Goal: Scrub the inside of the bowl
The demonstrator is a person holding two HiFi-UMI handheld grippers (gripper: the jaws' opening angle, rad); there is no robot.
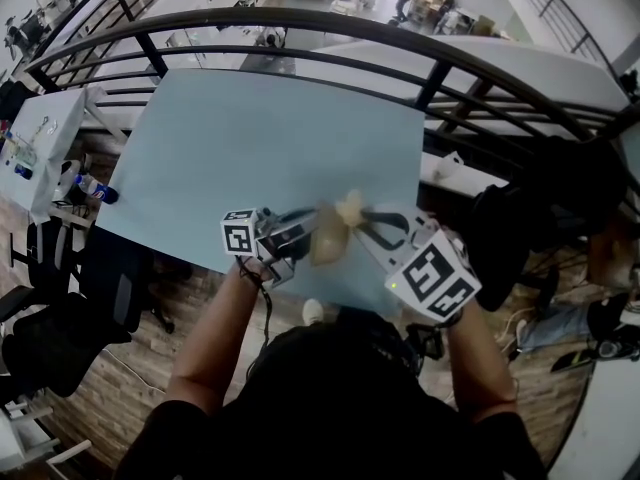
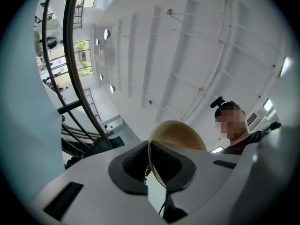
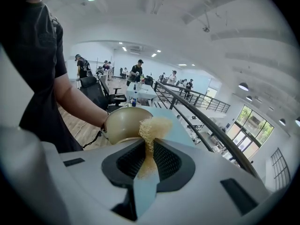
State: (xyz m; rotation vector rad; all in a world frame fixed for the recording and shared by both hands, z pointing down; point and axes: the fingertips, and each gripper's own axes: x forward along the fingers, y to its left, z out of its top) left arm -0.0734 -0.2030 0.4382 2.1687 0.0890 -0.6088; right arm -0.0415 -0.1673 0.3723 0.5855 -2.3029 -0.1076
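Filling the middle of the head view: a pale blue tabletop (image 1: 270, 158), bare across its far and left parts, with a dark curved railing (image 1: 300, 18) running past its far and right edges. Reaching in over the near edge, two forearms (image 1: 215, 333), one gripper in each hand. Held up off the tabletop between the two grippers, near its near edge: a tan bowl (image 1: 326, 242), tipped on its side, hollow turned rightward. In the right gripper view, the same bowl (image 3: 123, 123) as a smooth beige hollow left of and just beyond the fingers (image 3: 171, 161). Clamped onto the bowl's wall, the left gripper (image 1: 298, 236): in the left gripper view, the thin rim of the bowl (image 2: 180, 132) standing edge-on between the two dark fingers (image 2: 129, 165), one inside and one outside, drawn nearly together with only the wall between them. Closed on a fibrous, straw-coloured scrubber (image 3: 152, 128), the right gripper (image 3: 149, 161): lower part of the scrubber pinched flat between the pads, frayed tuft sticking out past the tips. Tuft at the right-hand rim of the bowl, overlapping it in the right gripper view; contact with the inner surface not clear. In the head view, scrubber (image 1: 349, 206) as a pale blur at the far side of the bowl, just ahead of the right gripper (image 1: 376, 230).
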